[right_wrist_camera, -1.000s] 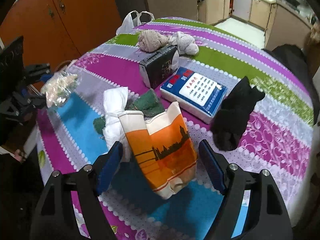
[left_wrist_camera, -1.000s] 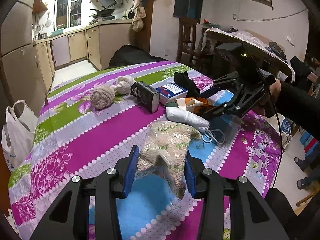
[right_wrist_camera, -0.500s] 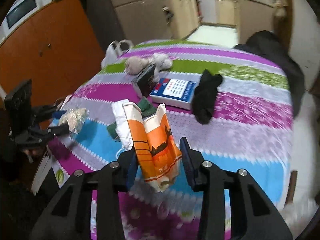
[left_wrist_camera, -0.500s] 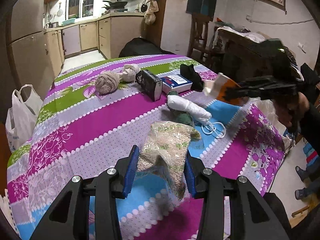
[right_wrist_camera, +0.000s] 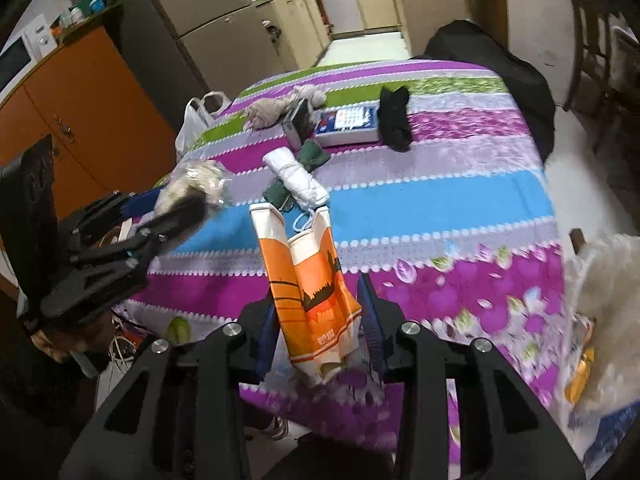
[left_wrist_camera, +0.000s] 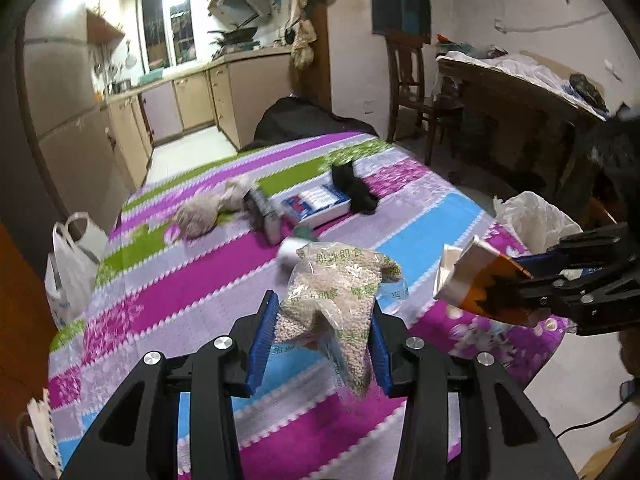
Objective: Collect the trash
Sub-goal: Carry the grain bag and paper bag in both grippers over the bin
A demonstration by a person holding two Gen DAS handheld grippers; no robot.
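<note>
Your left gripper [left_wrist_camera: 322,336] sits at the bottom centre of its own view, its blue pads pressed in on a clear plastic bag of pale grains [left_wrist_camera: 340,300], which hangs lifted clear of the striped tablecloth [left_wrist_camera: 192,280]. In the right wrist view that same gripper shows at the left edge of the frame with the bag [right_wrist_camera: 196,184] sticking out of its front. Your right gripper [right_wrist_camera: 318,332] is at the bottom centre of its view, clamped narrowly on a squashed orange and white carton [right_wrist_camera: 312,280]; the carton stands up between the pads, raised above the near edge of the table. In the left wrist view the carton [left_wrist_camera: 476,280] pokes out leftward from that gripper at the right edge of the frame, just below a white plastic bag [left_wrist_camera: 532,220] off the table's right side. Further up the table, in the middle of the right wrist view, lie a rolled white cloth [right_wrist_camera: 298,178] over something dark green [right_wrist_camera: 316,156], then a blue and white box [right_wrist_camera: 348,124], a small dark box [right_wrist_camera: 298,122] standing beside it, a black cloth [right_wrist_camera: 394,116] to the right of the blue box, and beige balled socks [right_wrist_camera: 272,108] at the upper left of the group. Another white carrier bag [right_wrist_camera: 200,116] hangs off the table's far left edge.
</note>
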